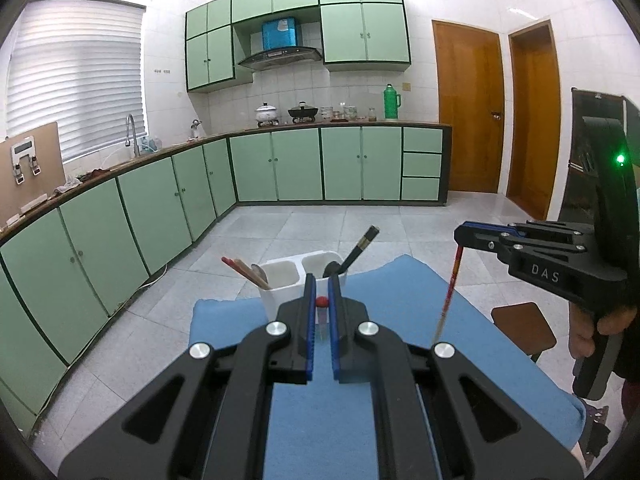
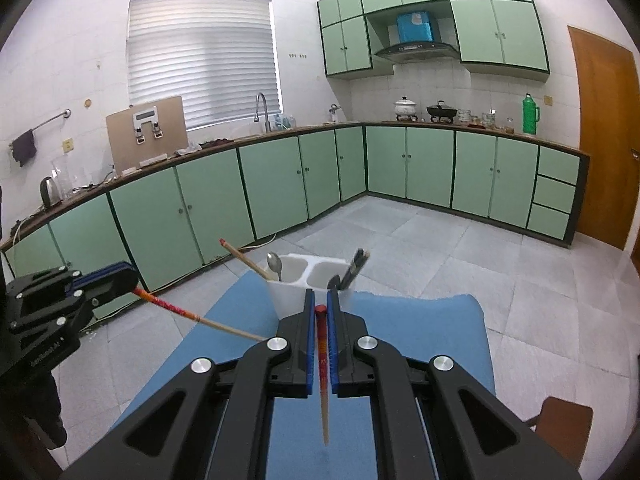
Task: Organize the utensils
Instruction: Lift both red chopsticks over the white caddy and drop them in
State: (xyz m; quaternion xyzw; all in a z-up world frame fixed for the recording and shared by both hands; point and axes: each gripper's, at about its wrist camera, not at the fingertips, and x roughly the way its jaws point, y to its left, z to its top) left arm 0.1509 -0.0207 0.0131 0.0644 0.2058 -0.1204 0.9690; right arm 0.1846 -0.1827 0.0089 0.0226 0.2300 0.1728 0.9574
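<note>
A white two-compartment holder [image 1: 298,280] [image 2: 308,280] stands at the far edge of the blue mat [image 1: 320,420] [image 2: 420,332]. Its left compartment holds red-tipped chopsticks [image 1: 242,269] and a spoon [image 2: 275,264]. Its right compartment holds dark chopsticks [image 1: 362,246] [image 2: 354,268] and a dark spoon. My left gripper [image 1: 322,292] is shut on a red-topped chopstick [image 1: 322,312], above the mat and just short of the holder. My right gripper [image 2: 320,300] is shut on another red-topped chopstick [image 2: 322,360] that hangs down. Each gripper shows in the other's view [image 1: 460,240] [image 2: 128,280].
The mat covers a small table over a tiled floor [image 1: 320,224]. Green cabinets [image 1: 160,208] run along the left and back walls. A brown stool [image 1: 520,328] [image 2: 560,424] stands to the right of the table. Wooden doors [image 1: 468,108] are at the far right.
</note>
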